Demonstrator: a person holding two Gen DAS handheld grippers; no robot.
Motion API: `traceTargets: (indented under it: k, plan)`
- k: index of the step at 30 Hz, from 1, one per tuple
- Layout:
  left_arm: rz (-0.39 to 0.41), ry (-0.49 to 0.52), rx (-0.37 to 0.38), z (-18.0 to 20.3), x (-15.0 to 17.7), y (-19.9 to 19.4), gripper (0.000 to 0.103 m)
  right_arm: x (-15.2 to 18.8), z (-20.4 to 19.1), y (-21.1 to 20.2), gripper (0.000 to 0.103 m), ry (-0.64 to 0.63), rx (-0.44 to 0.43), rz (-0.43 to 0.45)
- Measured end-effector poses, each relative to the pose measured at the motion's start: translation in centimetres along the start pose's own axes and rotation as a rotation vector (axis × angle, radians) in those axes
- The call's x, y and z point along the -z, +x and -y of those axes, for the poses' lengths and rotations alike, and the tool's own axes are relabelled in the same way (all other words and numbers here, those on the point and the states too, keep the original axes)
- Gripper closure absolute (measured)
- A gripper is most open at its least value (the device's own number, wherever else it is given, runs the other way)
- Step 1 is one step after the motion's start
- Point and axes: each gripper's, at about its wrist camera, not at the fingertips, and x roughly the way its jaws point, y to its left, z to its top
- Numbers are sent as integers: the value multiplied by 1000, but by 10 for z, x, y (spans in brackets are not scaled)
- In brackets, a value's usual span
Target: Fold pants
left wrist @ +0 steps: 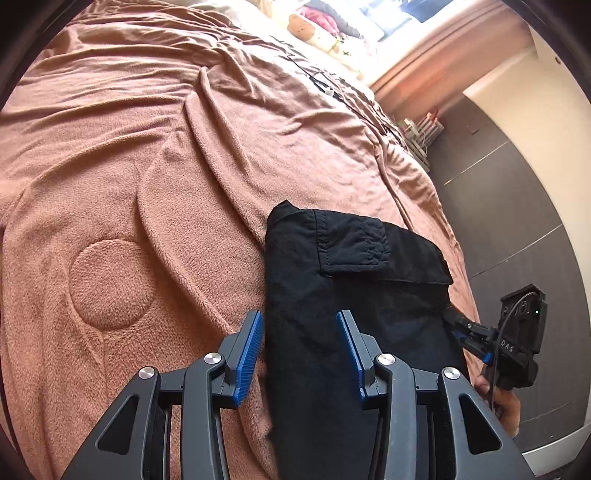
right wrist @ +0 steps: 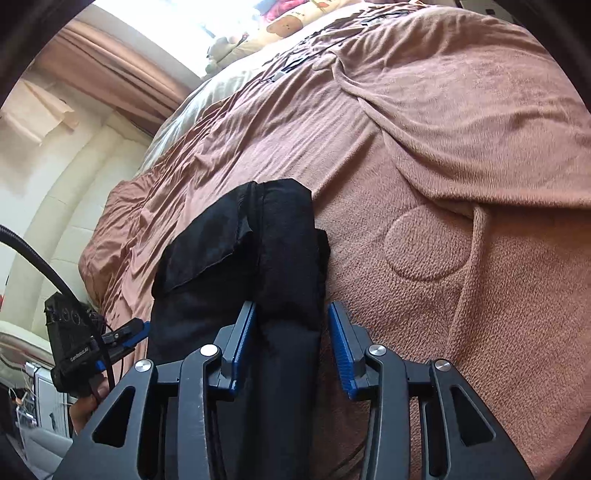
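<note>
A: What is seen from the left wrist?

B: The black cargo pants [left wrist: 351,295], folded into a narrow bundle with a flapped pocket on top, are seen lying on the pinkish-brown fleece blanket [left wrist: 147,166] of the bed, near its right edge. The left claw [left wrist: 299,350] is held apart above the bundle's left border: the pants' edge is seen between the blue pads [left wrist: 249,362], but no pad is pressed on the cloth. The right claw [left wrist: 460,332] is seen at the far right, against the bundle's other side, with a hand [left wrist: 506,406] below it. Whether cloth is pinched there cannot be told from this view.

A: And from the right wrist?

B: The same bundle is shown running away from the camera, its folded end lying toward the middle of the bed. The right claw [right wrist: 291,343] is held apart, with the right part of the bundle lying between its fingers; the left pad is close against the fabric, while the right pad is seen apart from it, over the blanket. The left claw [right wrist: 144,328] is seen at the bundle's left edge. A cream pillow [right wrist: 280,26] with a bear print is made out at the head of the bed.
</note>
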Motion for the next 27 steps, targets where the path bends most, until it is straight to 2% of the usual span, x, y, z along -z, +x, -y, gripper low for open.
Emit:
traceTargets:
  k: [5,14,18,20,22,25,27]
  plan:
    - [-34,-30,-9,-6,-9,13,59,-9,-1,-12,66,-28,7,43]
    - [-41,-48,55,-12,-18,28,59,-26,5,13,66,-53,5,10]
    - [-22,-43,76,-11,-19,28,60,-29,2,34,66,-84,60,-40]
    - [-10,-43,91,-10,-19,26,69,-31,1,40,66,-75,73,-54]
    - [5,-43,104,-9,-20,24,71,-31,-2,42,66,-88,93,-54]
    - [1,-52,103,-10,-20,21,71,-30,-20,41,66,-180,171,-37]
    - [-5,-63,108,-13,-17,21,71,-31,-21,35,66,-158,149,-34]
